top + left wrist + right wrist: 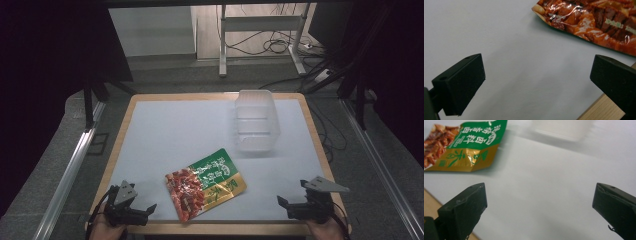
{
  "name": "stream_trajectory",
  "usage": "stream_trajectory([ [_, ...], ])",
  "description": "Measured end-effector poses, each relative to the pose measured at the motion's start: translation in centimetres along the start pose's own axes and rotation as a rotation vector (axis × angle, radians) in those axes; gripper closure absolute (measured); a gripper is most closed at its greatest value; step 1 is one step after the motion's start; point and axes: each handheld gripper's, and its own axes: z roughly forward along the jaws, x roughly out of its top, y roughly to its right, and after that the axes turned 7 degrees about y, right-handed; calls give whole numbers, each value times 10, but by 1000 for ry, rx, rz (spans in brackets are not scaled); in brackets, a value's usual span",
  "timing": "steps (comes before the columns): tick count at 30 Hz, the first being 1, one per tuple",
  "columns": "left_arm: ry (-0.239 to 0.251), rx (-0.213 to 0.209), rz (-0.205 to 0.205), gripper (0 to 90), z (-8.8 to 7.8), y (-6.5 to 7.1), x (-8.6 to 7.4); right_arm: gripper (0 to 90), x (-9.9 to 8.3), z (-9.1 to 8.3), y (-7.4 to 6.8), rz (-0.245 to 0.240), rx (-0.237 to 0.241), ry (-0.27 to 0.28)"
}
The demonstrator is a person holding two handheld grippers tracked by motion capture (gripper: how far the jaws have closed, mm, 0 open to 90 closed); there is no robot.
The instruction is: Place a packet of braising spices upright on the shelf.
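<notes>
Left gripper [131, 212]: held at the near left corner of the table [165, 125], jaws wide apart, nothing between them; in the left gripper view the pads frame bare tabletop.

Right gripper [300, 206]: held at the near right corner, jaws spread just as wide, also empty.

Seasoning packet [205, 183]: flat foil pouch, red food print at one end, green and gold at the other. Lies on the table between the two grippers, near the front edge. Long axis runs diagonally, red end toward the left gripper, green end pointing away toward the container. The left gripper looks the nearer of the two.

Clear plastic container [256, 120]: open, empty, beyond the packet toward the far right.
</notes>
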Motion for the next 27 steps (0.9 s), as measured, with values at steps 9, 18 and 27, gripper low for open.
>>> stream_trajectory([
  [9, 89, -20, -45, 0, -6, -4, -1, 0, -7, 1, 2, 10, 47, -7],
  [18, 98, -25, -32, 3, -5, -3, 0, 0, -7, 0, 5, 17, 29, 6],
  [27, 64, -14, -9, 0, -2, 0, 1, 0, -7, 1, 2, -10, 23, -1],
])
